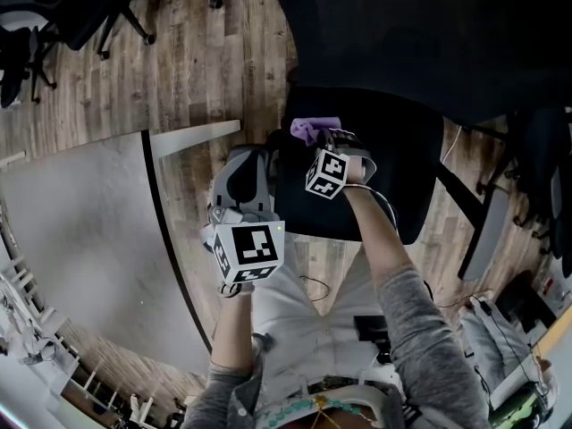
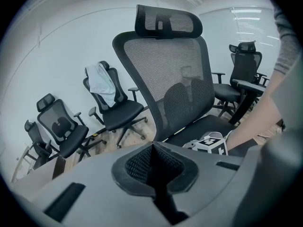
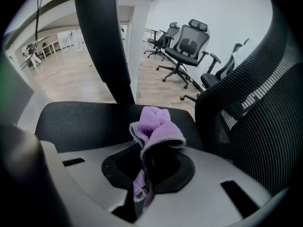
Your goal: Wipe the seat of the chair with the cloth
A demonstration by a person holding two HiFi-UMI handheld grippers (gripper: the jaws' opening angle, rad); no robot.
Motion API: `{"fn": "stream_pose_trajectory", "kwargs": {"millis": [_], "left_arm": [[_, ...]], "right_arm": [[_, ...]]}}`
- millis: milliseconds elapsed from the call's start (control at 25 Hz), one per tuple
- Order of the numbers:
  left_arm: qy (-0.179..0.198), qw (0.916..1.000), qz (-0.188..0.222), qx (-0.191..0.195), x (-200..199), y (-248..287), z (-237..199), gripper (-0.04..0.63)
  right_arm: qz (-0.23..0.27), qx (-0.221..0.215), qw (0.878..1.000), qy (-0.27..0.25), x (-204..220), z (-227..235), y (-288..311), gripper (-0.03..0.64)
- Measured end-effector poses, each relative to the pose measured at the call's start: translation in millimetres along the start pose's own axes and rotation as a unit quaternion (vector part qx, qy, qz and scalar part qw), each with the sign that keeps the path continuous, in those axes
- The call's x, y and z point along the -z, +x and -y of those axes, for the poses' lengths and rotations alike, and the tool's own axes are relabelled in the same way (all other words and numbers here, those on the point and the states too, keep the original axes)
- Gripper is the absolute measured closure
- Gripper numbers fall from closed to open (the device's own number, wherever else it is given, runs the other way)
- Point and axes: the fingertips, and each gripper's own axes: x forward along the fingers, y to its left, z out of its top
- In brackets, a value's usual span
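- My right claw [image 3: 147, 167] is pinching the purple cloth [image 3: 156, 126] by a bunched fold; one tail hangs down between the jaws and a fat tuft stands out ahead of them
- My left claw [image 2: 154, 169] is pressed together on nothing, held off beside the chair and pointing at its mesh backrest [image 2: 175, 70]
- The cloth sits over the black seat [image 3: 80, 119], on the side near the backrest; whether the tuft touches the seat I can't quite tell from here
- I judge it light, soft and limp: it will flop and fold rather than push, so a grip low on the bunch suits it
- The fleecy nap should drag a little on the seat's weave, so I'd press the tuft flat and pinch hard enough that it isn't tugged out
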Motion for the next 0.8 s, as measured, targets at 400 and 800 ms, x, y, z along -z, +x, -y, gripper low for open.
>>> {"fn": "stream_pose_trajectory", "kwargs": {"millis": [400,800], "left_arm": [[0.001,1.0000,-0.001,-0.001,0.3,-1.2,1.5,0.585],[0.003,1.0000,-0.002,-0.003,0.9,-4.2,1.8,0.586]], "right_arm": [[-0.034,-0.001,0.999,0.001,35.7,2.0,-4.9,0.569],[-0.054,-0.002,0.998,0.010,65.8,2.6,-10.4,0.569]]}}
